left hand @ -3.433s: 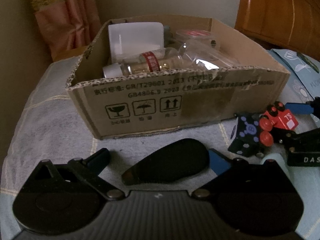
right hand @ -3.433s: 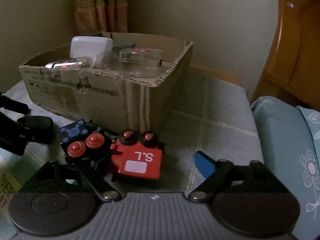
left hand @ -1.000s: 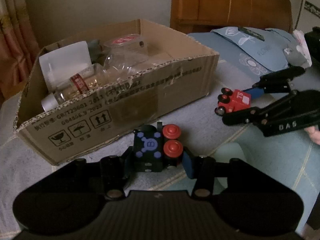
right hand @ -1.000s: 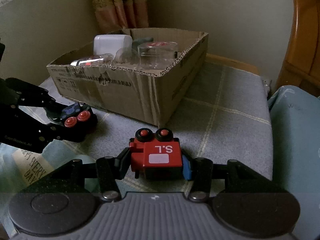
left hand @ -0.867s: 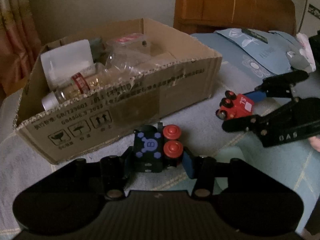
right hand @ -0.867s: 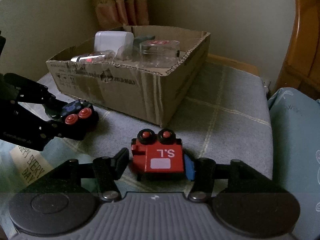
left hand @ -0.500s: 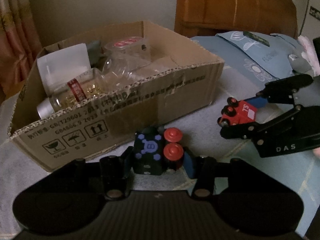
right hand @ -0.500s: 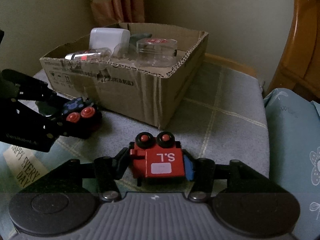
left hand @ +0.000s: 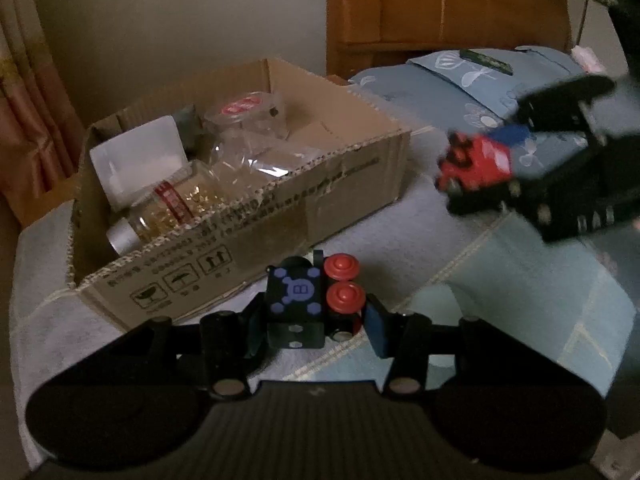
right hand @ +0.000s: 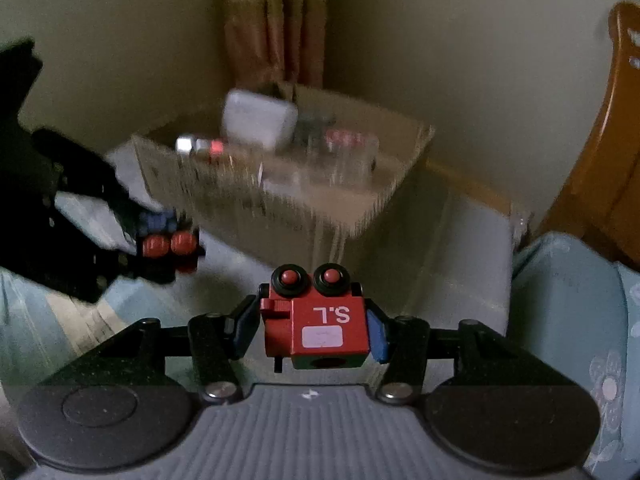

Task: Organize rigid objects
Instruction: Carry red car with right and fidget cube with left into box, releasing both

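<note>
My left gripper (left hand: pixel 314 324) is shut on a black toy train car (left hand: pixel 298 304) with blue dots and red wheels, held just in front of the cardboard box (left hand: pixel 304 208). My right gripper (right hand: pixel 312 328) is shut on a red toy train car (right hand: pixel 320 326) marked "S.L", held in the air before the box (right hand: pixel 304 196). In the left wrist view the red car (left hand: pixel 476 164) and right gripper are blurred at the right. In the right wrist view the black car (right hand: pixel 168 240) is at the left.
The box holds a white container (left hand: pixel 140 164), a glass bottle (left hand: pixel 172 208) with a red label and clear plastic jars (left hand: pixel 248 116). It stands on a grey checked cover. A blue flowered pillow (left hand: pixel 472 84) and a wooden headboard (left hand: pixel 440 8) lie behind.
Both grippers have lifted their toy cars off the cover. The right gripper with the red car has risen and moved toward the box, blurred by motion.
</note>
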The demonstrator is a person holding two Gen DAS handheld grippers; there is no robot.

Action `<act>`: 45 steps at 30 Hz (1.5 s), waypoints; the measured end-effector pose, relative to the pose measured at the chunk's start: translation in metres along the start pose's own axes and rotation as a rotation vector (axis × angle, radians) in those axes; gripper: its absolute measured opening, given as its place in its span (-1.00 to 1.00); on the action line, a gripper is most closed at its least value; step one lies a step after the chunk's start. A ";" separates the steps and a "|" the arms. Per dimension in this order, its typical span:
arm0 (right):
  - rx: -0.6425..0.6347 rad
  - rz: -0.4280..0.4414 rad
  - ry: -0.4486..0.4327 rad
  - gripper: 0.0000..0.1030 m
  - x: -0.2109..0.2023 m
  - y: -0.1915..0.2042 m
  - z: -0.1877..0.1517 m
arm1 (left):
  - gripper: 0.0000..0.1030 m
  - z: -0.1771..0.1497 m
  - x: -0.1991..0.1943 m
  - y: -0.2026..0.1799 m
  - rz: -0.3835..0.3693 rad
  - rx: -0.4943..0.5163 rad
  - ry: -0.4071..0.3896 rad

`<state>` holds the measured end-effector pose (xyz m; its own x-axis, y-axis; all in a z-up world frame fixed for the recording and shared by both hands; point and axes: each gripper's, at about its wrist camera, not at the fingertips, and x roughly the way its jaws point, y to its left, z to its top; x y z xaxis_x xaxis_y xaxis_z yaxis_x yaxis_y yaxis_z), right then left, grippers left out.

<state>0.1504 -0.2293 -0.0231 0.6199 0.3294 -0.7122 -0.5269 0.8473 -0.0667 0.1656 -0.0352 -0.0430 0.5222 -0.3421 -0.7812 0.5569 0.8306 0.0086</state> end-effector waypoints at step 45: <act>0.101 0.075 -0.041 0.96 0.030 -0.013 0.061 | -0.04 0.151 0.017 0.055 0.063 0.001 -0.046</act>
<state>0.2108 -0.2052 -0.0012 0.6050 0.4086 -0.6834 -0.5132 0.8563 0.0577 0.3027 -0.0622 0.0388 0.5851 -0.3090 -0.7498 0.5226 0.8506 0.0572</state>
